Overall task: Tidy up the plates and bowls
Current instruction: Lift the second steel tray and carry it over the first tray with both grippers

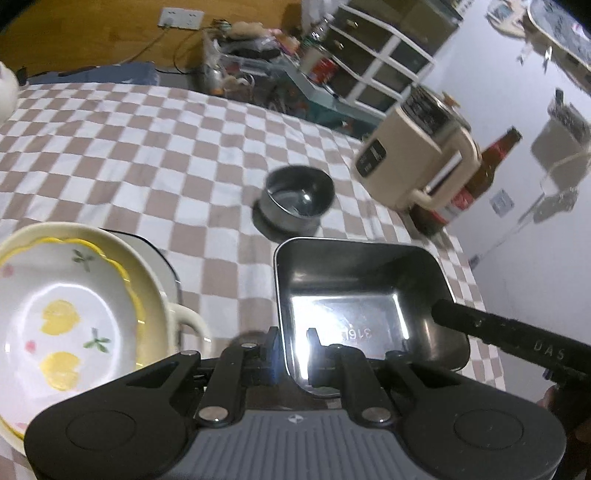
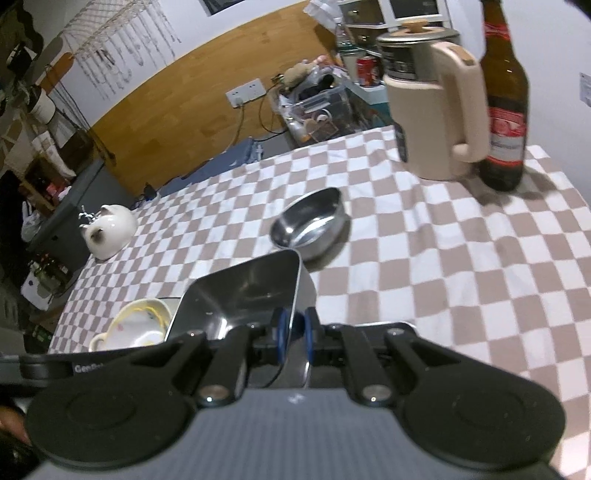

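Left wrist view: we see a table w/ a brown-and-white checked cloth (image 1: pixel 147 147). At its far edge, a clear bin of clutter (image 1: pixel 243 70), then a wood-panel wall w/ a power strip (image 1: pixel 181 17); white drawers (image 1: pixel 380 55) to the right. A beige kettle (image 1: pixel 413 155) and a brown bottle (image 1: pixel 491 166) stand near the cloth's right edge. A small round steel bowl (image 1: pixel 299 199) sits mid-table. At left, a floral plate (image 1: pixel 62 317) is stacked in a cream handled dish (image 1: pixel 162 314). Our left gripper (image 1: pixel 291 350) has its jaws nearly closed, pinching the near rim of a rectangular steel tray (image 1: pixel 354 280), one finger inside the wall, one outside. The right tool's black finger (image 1: pixel 465 321) comes in at the tray's right rim.

Right wrist view: same cloth (image 2: pixel 461 258), wood wall and power strip (image 2: pixel 245 92) behind; hanging racks upper left. Kettle (image 2: pixel 432 118) and bottle (image 2: pixel 506 110) stand touching at the far right. A white teapot (image 2: pixel 109 229) sits near the left edge. The steel bowl (image 2: pixel 310 229) lies just beyond the tray (image 2: pixel 243 291); the plate stack (image 2: pixel 136 325) is just left of it. Our right gripper (image 2: pixel 293 332) is almost shut too, blue pads clamped on the tray's side wall. Tray looks tilted and lifted off the cloth; we can't tell for sure.
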The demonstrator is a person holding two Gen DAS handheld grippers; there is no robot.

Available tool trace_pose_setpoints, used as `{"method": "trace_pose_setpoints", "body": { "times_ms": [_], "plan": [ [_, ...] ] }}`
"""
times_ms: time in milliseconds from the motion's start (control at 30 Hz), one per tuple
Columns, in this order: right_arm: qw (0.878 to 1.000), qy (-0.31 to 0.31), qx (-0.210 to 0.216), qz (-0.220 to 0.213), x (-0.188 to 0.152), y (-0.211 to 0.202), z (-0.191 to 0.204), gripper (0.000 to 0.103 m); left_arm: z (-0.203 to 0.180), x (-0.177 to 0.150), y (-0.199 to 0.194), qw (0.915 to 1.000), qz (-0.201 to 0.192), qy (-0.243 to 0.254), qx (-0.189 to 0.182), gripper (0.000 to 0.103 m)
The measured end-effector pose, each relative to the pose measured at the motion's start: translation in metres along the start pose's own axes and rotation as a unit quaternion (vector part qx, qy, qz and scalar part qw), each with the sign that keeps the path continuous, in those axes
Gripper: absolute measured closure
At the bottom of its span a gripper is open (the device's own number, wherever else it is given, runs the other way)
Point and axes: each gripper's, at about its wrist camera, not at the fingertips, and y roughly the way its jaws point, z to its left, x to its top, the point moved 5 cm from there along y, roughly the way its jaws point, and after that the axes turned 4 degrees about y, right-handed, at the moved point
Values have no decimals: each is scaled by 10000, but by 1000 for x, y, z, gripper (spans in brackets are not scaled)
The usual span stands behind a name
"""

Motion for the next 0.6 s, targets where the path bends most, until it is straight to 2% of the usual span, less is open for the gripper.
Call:
{"method": "trace_pose_setpoints", "body": {
  "times_ms": [300, 600],
  "plan": [
    [9999, 29, -137, 71, -4, 3, -22, 89, -24, -14, 25, 9994, 299, 144, 10, 89],
    [9995, 47, -257, 187, -14, 3, -32, 89, -29, -28, 41, 9984, 542, 145, 118, 89]
  ]
}}
